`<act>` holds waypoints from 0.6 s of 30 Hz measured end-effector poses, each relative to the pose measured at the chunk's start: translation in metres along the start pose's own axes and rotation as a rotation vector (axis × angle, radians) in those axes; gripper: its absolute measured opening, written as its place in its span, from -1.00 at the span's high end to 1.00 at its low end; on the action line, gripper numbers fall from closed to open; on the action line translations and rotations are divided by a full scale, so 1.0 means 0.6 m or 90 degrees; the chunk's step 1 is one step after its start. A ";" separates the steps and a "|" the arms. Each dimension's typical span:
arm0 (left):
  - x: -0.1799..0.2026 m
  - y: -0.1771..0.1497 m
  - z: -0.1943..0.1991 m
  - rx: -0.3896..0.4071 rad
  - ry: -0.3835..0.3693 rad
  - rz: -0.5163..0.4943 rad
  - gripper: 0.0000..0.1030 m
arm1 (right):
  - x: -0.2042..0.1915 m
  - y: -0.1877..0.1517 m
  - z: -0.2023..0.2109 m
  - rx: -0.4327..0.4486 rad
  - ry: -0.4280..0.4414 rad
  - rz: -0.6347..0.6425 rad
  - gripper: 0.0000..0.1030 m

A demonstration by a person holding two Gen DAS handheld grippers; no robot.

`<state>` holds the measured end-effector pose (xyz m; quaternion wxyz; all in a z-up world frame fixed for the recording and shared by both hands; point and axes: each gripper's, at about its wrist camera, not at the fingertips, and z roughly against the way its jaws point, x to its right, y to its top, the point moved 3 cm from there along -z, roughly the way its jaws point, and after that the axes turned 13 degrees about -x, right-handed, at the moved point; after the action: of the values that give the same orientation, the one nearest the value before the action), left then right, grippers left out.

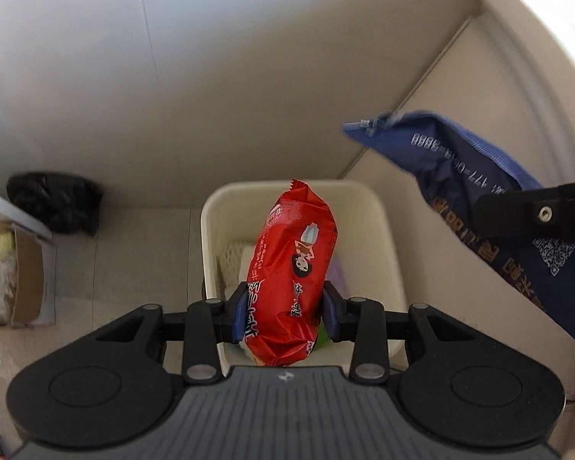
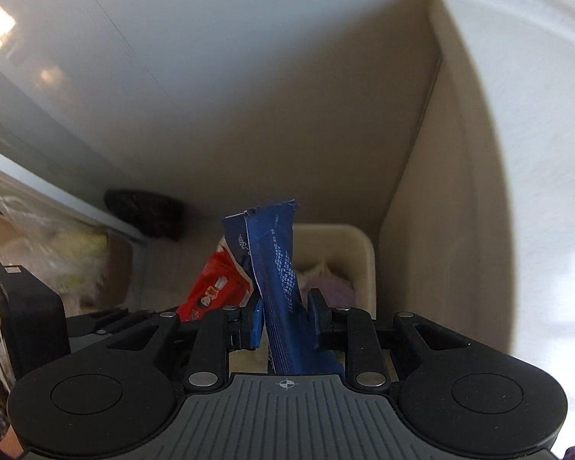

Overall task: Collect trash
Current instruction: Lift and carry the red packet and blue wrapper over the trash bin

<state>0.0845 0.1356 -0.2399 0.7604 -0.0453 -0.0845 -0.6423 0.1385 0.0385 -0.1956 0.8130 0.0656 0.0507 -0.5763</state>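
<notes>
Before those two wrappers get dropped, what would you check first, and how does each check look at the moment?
1. Left gripper holds the red wrapper between its pads: ok.
2. Right gripper holds the blue wrapper: ok.
3. Red wrapper is over the open bin: ok.
4. Blue wrapper is over the bin: cannot tell; the right wrist view shows the bin behind it, while in the left wrist view it hangs off to the bin's right.
5. Room left in the bin: ok, though some trash already lies inside.
6. The two wrappers stay clear of each other: cannot tell.
</notes>
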 end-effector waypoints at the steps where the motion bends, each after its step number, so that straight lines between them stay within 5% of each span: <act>1: -0.002 0.001 -0.011 -0.007 0.000 0.001 0.33 | -0.001 0.003 -0.013 -0.013 -0.003 -0.001 0.57; 9: -0.033 0.014 -0.091 -0.052 0.004 0.030 0.32 | 0.005 0.028 -0.129 -0.119 -0.024 -0.028 0.57; 18: -0.048 0.031 -0.129 -0.085 0.009 0.049 0.30 | 0.024 0.057 -0.187 -0.177 -0.067 -0.015 0.57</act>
<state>0.1038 0.1528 -0.3206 0.7803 -0.0950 -0.0344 -0.6172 0.1744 0.0550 -0.3070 0.8092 -0.0788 0.0883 -0.5755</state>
